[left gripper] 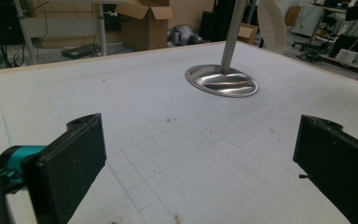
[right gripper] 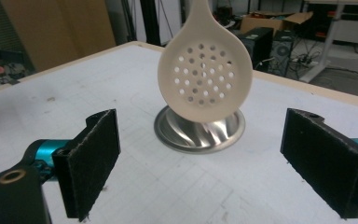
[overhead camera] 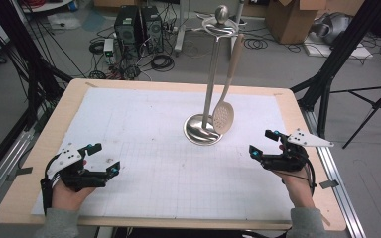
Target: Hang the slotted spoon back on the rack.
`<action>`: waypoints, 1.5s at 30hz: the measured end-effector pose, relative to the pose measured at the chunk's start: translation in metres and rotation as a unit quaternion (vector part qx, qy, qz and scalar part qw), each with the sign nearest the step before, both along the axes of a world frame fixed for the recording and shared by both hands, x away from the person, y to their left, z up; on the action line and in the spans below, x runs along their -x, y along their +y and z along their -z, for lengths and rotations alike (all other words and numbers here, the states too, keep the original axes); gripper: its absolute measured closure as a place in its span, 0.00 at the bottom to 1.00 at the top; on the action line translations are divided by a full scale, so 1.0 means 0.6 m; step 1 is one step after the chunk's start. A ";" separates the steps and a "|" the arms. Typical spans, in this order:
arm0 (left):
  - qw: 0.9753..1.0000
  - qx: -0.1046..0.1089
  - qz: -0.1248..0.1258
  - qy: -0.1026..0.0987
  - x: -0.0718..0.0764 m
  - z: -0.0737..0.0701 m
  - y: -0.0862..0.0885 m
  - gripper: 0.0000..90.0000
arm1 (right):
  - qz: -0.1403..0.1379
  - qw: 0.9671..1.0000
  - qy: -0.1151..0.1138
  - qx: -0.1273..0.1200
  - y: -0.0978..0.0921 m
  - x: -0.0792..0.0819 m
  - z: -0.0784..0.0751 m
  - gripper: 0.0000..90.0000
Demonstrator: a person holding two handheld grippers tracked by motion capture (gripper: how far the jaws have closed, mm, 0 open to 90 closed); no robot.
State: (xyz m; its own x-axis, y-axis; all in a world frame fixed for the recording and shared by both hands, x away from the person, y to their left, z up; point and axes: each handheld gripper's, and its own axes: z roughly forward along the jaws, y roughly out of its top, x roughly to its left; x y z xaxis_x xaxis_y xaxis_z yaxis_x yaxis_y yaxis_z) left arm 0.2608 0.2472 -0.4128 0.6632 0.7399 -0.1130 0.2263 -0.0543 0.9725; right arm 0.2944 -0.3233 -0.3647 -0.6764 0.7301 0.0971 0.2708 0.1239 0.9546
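From the high view, the slotted spoon (overhead camera: 224,117) hangs on the metal stand (overhead camera: 203,130) toward the table's (overhead camera: 34,163) far right, left tongs (overhead camera: 102,158) and right tongs (overhead camera: 264,144) near the front corners. Left gripper view: jaws wide apart, holding nothing, stand base (left gripper: 222,80) ahead. Right gripper view: jaws spread, empty, spoon (right gripper: 204,78) dangling straight ahead.

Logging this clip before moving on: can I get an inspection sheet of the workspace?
Surface: wooden table under a white grid sheet, faintly stained.
Job's things: slotted spoon hanging from a metal stand, bowl just above its base.
Clutter: nothing seen.
Grippers: left gripper and right gripper open, empty, apart from the stand.
Cables: one trails from each gripper; loose coils on the floor.
Surroundings: computer towers, cardboard boxes, tripod legs.
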 end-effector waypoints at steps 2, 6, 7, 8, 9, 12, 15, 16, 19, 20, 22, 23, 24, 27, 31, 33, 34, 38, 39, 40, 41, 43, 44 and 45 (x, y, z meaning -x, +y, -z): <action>1.000 0.002 0.003 0.000 0.001 0.001 -0.001 0.03 | 0.004 1.000 -0.002 0.004 -0.004 0.006 0.007 0.12; 1.000 0.003 0.007 0.000 0.001 0.003 -0.005 0.03 | 0.006 1.000 -0.001 0.005 -0.007 0.017 0.019 0.12; 1.000 0.001 0.007 0.000 0.001 0.003 -0.005 0.03 | 0.006 1.000 0.000 0.006 -0.008 0.019 0.022 0.12; 1.000 0.002 0.005 0.000 0.001 0.004 -0.007 0.03 | 0.007 1.000 -0.001 0.010 -0.011 0.028 0.032 0.12; 1.000 0.000 0.005 -0.001 0.001 0.004 -0.007 0.03 | 0.007 1.000 -0.001 0.010 -0.011 0.028 0.032 0.12; 1.000 -0.004 0.004 -0.001 0.001 0.006 -0.009 0.03 | 0.007 1.000 -0.006 0.011 -0.016 0.039 0.043 0.12; 1.000 -0.005 0.003 0.002 0.002 0.008 -0.010 0.03 | 0.012 1.000 0.000 0.013 -0.023 0.048 0.054 0.12; 1.000 -0.008 0.003 0.002 0.001 0.009 -0.010 0.03 | 0.017 1.000 0.001 0.012 -0.030 0.054 0.059 0.12; 1.000 -0.009 0.002 0.001 0.001 0.010 -0.011 0.03 | 0.022 1.000 0.001 0.011 -0.034 0.059 0.061 0.12; 1.000 -0.007 0.001 0.002 0.001 0.011 -0.011 0.03 | 0.028 1.000 0.002 0.012 -0.037 0.064 0.064 0.12; 1.000 -0.009 0.001 0.002 0.001 0.011 -0.010 0.03 | 0.032 0.999 0.002 0.015 -0.039 0.069 0.067 0.12; 1.000 -0.009 0.001 0.002 0.001 0.011 -0.010 0.03 | 0.032 0.999 0.002 0.015 -0.039 0.069 0.067 0.12; 1.000 -0.009 0.001 0.002 0.001 0.011 -0.010 0.03 | 0.034 0.999 0.001 0.018 -0.041 0.071 0.069 0.12; 1.000 -0.007 -0.001 0.003 0.002 0.012 -0.009 0.03 | 0.041 0.999 0.000 0.017 -0.045 0.079 0.076 0.12; 1.000 -0.007 -0.002 0.004 0.002 0.013 -0.007 0.03 | 0.048 0.999 -0.003 0.015 -0.051 0.085 0.081 0.12; 1.000 -0.007 -0.003 0.004 0.002 0.013 -0.006 0.03 | 0.051 0.999 -0.003 0.018 -0.054 0.089 0.084 0.12; 1.000 -0.006 -0.003 0.003 0.003 0.013 -0.005 0.03 | 0.053 0.998 -0.002 0.017 -0.056 0.092 0.086 0.12; 1.000 -0.004 -0.006 0.003 0.004 0.013 -0.005 0.03 | 0.064 0.998 -0.005 0.025 -0.062 0.098 0.089 0.12; 1.000 -0.005 -0.006 0.003 0.004 0.013 -0.004 0.03 | 0.064 0.998 -0.005 0.025 -0.062 0.098 0.089 0.12; 1.000 -0.009 -0.011 0.003 0.004 0.015 -0.002 0.03 | 0.069 0.997 -0.006 0.025 -0.065 0.100 0.090 0.12; 1.000 -0.009 -0.011 0.003 0.004 0.015 -0.002 0.03 | 0.069 0.997 -0.006 0.025 -0.065 0.100 0.090 0.12; 1.000 -0.008 -0.014 0.004 0.004 0.017 0.000 0.03 | 0.080 0.996 -0.009 0.027 -0.069 0.103 0.092 0.12; 1.000 -0.011 -0.015 0.004 0.004 0.018 0.002 0.03 | 0.094 0.995 -0.012 0.024 -0.075 0.104 0.095 0.12; 1.000 -0.013 -0.018 0.004 0.004 0.019 0.003 0.03 | 0.094 0.995 -0.012 0.024 -0.075 0.104 0.095 0.12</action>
State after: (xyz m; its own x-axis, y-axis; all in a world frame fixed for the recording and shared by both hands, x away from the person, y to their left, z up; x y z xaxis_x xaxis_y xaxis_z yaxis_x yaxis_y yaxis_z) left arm 0.2581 0.2491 -0.4240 0.6351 0.7663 -0.0975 0.2356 -0.0720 0.9692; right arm 0.2323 -0.3681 -0.4216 -0.5290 0.8474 0.0452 0.2715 0.1185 0.9551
